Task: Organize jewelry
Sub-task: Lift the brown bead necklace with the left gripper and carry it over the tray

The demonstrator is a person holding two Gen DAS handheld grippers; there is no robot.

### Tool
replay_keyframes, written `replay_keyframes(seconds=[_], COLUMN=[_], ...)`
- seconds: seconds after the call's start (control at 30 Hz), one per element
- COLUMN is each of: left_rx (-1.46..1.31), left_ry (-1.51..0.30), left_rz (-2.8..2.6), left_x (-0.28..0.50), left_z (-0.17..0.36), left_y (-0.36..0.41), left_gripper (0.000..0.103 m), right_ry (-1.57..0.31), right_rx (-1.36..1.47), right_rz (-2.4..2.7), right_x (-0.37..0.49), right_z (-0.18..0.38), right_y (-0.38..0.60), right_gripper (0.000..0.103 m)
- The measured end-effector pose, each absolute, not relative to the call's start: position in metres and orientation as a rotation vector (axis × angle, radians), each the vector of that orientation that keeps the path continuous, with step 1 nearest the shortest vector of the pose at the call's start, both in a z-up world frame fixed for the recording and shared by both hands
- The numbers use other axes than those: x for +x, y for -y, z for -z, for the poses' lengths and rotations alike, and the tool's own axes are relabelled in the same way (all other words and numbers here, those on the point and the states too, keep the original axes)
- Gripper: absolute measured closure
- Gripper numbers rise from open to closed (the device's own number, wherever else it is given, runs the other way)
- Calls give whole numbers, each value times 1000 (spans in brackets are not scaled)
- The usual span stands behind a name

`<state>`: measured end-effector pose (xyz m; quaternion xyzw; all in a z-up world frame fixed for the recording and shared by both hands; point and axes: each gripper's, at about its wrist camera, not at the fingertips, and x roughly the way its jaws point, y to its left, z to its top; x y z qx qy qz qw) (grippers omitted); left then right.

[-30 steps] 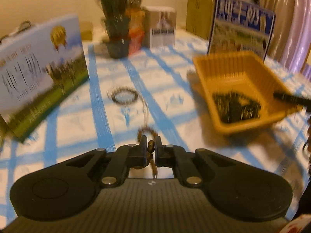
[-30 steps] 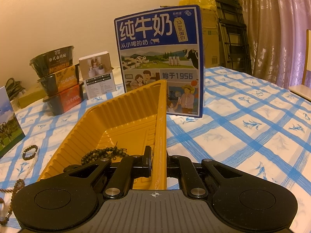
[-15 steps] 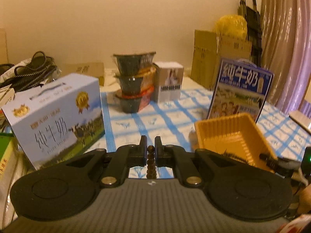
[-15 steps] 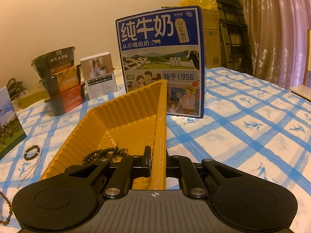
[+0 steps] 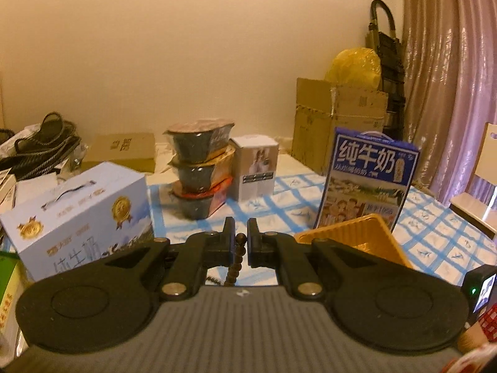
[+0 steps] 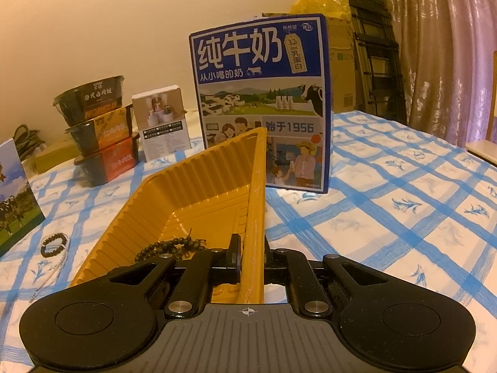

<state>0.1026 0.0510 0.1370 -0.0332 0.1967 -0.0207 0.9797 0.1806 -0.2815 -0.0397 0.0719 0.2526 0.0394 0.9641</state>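
L gripper (image 5: 239,242): jaws nearly closed, pinching brown bead strand (image 5: 235,264), which hangs below the tips. R gripper (image 6: 252,259): clamped on the near rim of orange tray (image 6: 198,192). Dark bead bracelet (image 6: 169,247) lies in tray, near end. On checked cloth (image 6: 403,205) left of tray: another bracelet (image 6: 53,244) w/ thin chain. Blue milk carton (image 6: 264,102) upright just behind tray.

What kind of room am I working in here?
Most likely a home room used partly for storage: a table under a blue-checked tablecloth, stacked instant-noodle bowls, cardboard boxes against the wall and a curtain.
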Motion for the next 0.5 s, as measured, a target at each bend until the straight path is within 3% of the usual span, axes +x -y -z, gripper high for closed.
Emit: replay_keyframes(seconds=[0.5], left_rx=[-46], left_ry=[-297], left_rz=[296], left_x=[142], left_z=[-168], left_y=[27], left_gripper=[97], right_ry=[-488], right_rx=[132], right_rz=[-106], right_x=[182], right_z=[31], right_y=[276], right_gripper=[92])
